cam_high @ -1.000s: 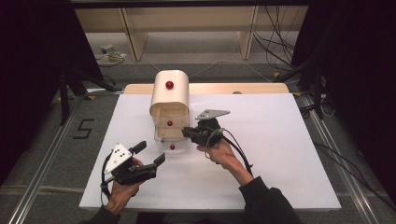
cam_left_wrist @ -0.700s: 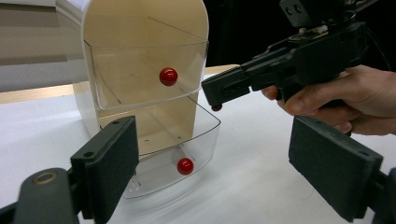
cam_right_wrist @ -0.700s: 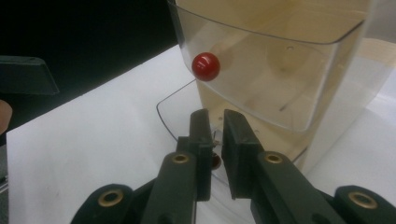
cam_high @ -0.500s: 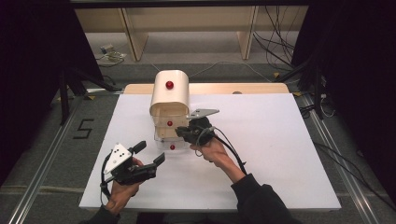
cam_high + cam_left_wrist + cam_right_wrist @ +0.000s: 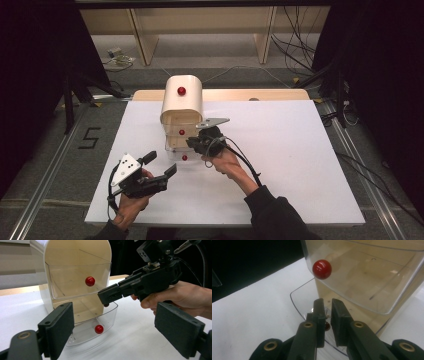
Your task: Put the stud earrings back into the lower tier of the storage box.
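My right gripper (image 5: 192,144) has its jaws nearly shut, tips over the bottom clear drawer (image 5: 105,323), which is pulled out toward me from the little upright cabinet (image 5: 181,107) mid-table, while the left gripper (image 5: 161,166) sits open nearby, holding nothing.

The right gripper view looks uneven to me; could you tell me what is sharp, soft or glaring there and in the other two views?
Right gripper view: the red knob is sharp with a glare spot, the near fingers softer. Left gripper view: its own fingers blur, the clear drawer reflects faintly. High view: the white tabletop is bright, the surroundings dark.
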